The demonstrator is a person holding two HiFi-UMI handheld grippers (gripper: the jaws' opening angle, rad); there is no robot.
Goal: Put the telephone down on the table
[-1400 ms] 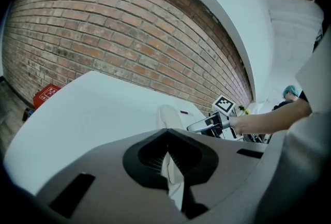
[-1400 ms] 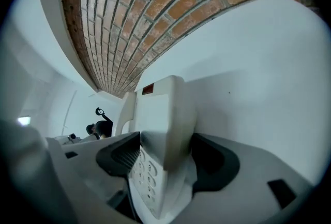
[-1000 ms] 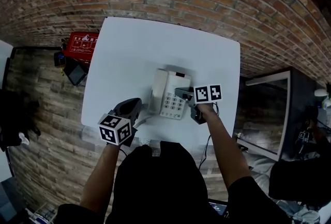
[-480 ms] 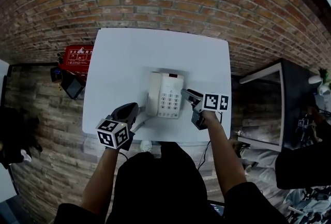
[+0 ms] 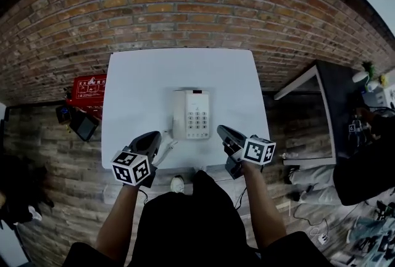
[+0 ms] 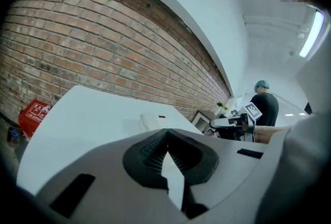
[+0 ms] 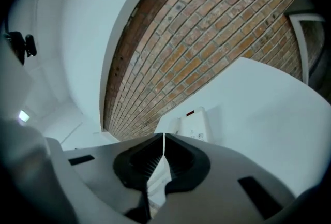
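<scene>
The white telephone (image 5: 191, 114) lies flat on the white table (image 5: 139, 84), handset on its left side and keypad facing up. It also shows in the left gripper view (image 6: 154, 120) and the right gripper view (image 7: 195, 124). My left gripper (image 5: 155, 135) hovers over the table's front edge, left of the phone and apart from it, shut and empty (image 6: 166, 131). My right gripper (image 5: 221, 130) is off the phone's front right corner. Its jaws have just been closing and now meet with nothing between them (image 7: 164, 136).
A brick wall (image 5: 185, 7) runs behind the table. A red box (image 5: 91, 88) and a dark object (image 5: 79, 125) sit on the floor to the left. A dark desk (image 5: 336, 96) stands to the right. A person in a teal cap (image 6: 264, 101) is in the background.
My right gripper has drawn back from the phone's right side toward the front edge, risen, and its jaws have closed. My left gripper has lifted a little. The phone stays on the table.
</scene>
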